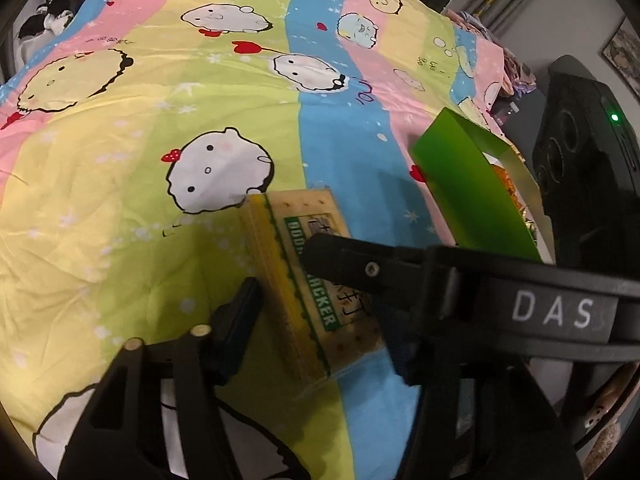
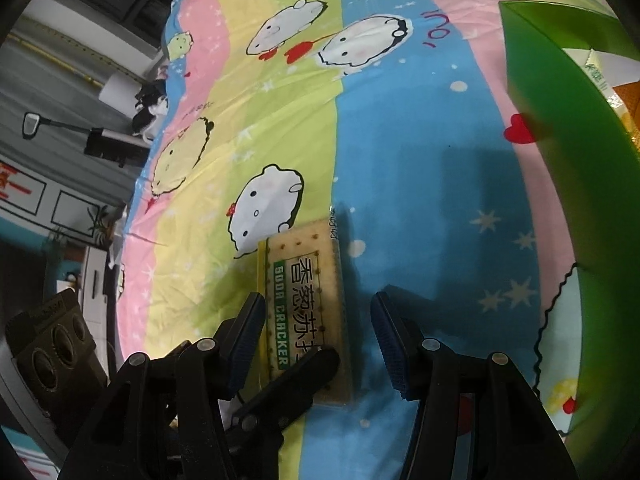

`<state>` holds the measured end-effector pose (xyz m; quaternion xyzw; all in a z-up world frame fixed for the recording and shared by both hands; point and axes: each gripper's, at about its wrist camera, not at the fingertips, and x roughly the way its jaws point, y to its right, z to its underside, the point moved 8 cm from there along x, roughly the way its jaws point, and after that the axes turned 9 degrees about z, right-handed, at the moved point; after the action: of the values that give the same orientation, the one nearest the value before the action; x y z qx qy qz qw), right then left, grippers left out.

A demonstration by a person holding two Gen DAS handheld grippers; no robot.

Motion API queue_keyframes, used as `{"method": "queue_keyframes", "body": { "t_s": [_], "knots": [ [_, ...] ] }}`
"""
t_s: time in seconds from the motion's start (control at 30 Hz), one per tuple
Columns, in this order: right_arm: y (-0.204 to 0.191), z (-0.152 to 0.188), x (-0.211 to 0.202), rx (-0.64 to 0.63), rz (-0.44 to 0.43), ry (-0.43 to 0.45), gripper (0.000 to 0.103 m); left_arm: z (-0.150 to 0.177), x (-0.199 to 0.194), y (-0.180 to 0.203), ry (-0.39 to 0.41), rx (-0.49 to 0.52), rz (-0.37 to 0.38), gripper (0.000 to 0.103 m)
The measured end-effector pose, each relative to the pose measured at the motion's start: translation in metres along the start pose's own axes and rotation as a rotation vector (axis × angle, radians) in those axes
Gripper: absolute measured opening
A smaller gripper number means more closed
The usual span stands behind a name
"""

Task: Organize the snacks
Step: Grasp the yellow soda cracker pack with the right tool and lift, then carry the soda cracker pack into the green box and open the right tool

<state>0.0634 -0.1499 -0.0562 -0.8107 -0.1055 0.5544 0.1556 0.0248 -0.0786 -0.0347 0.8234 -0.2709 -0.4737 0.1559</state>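
We see the soda cracker packet (image 1: pixel 310 280) lying flat on the cartoon-print bedsheet (image 1: pixel 132 128), the green box (image 1: pixel 476 188) near it. Our left gripper (image 1: pixel 316 308) has its jaws around the packet; we cannot tell if they press. Our right gripper (image 2: pixel 316 336) hovers, jaws apart, the packet partly between them.
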Motion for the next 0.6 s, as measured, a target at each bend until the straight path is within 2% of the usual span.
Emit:
{"method": "queue_keyframes", "body": {
  "t_s": [0.17,0.43,0.6],
  "knots": [
    [-0.006,0.003,0.004,-0.023,-0.047,-0.024,0.057,-0.002,0.002,-0.001,0.009,-0.007,0.012,0.050],
    [-0.017,0.008,0.000,-0.058,0.000,0.007,0.057,-0.005,-0.007,0.002,0.043,0.012,-0.019,0.045],
    [-0.032,0.008,-0.016,-0.077,-0.023,0.051,0.057,-0.010,-0.028,0.008,0.099,0.045,-0.040,0.045]
  ]
}}
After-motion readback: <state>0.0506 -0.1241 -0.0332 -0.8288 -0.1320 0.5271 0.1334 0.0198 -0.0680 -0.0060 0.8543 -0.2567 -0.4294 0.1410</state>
